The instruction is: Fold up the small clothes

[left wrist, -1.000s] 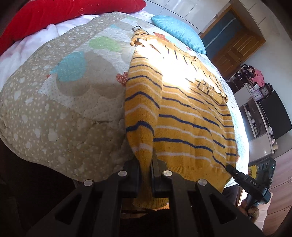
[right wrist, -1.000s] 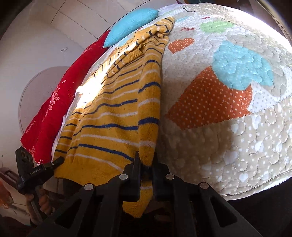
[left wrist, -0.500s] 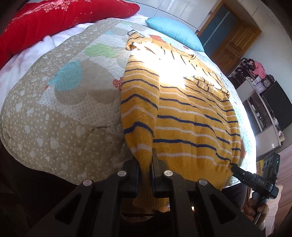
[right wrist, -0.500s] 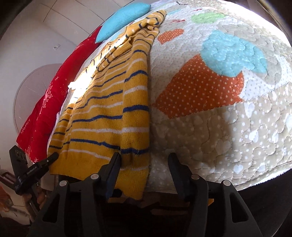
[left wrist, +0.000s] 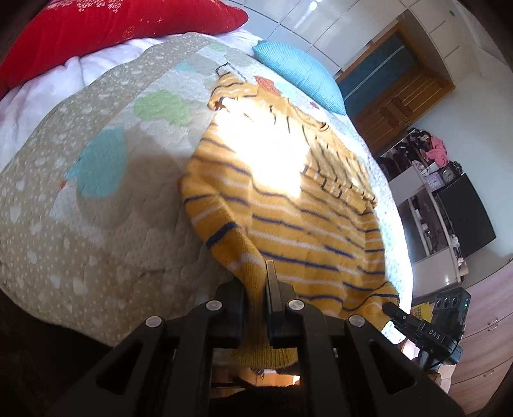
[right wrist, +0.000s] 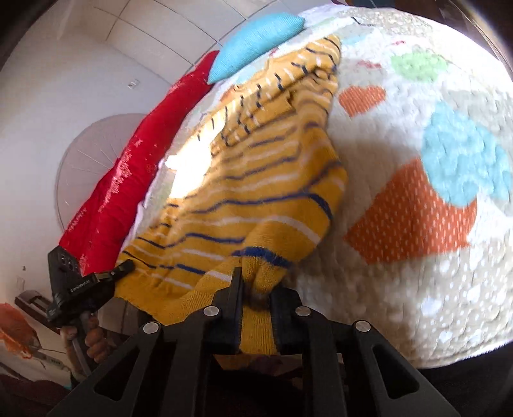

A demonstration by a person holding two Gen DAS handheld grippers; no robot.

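A yellow knit sweater with navy and white stripes lies lengthwise on the quilted bed, its hem at the near edge. My left gripper is shut on the hem's left corner, which is lifted and bunched. My right gripper is shut on the hem's right corner of the sweater, also lifted off the quilt. Each gripper shows in the other's view: the right one in the left wrist view, the left one in the right wrist view. The sleeves lie folded over the sweater's body.
A blue pillow and a red blanket lie at the head of the bed. A wooden door and cluttered shelves stand to the right. The bed's near edge drops off just below both grippers.
The right gripper, open half a second ago, has closed on the hem again. Both grippers have lifted the hem corners and moved them forward over the bed, bunching the sweater's lower part.
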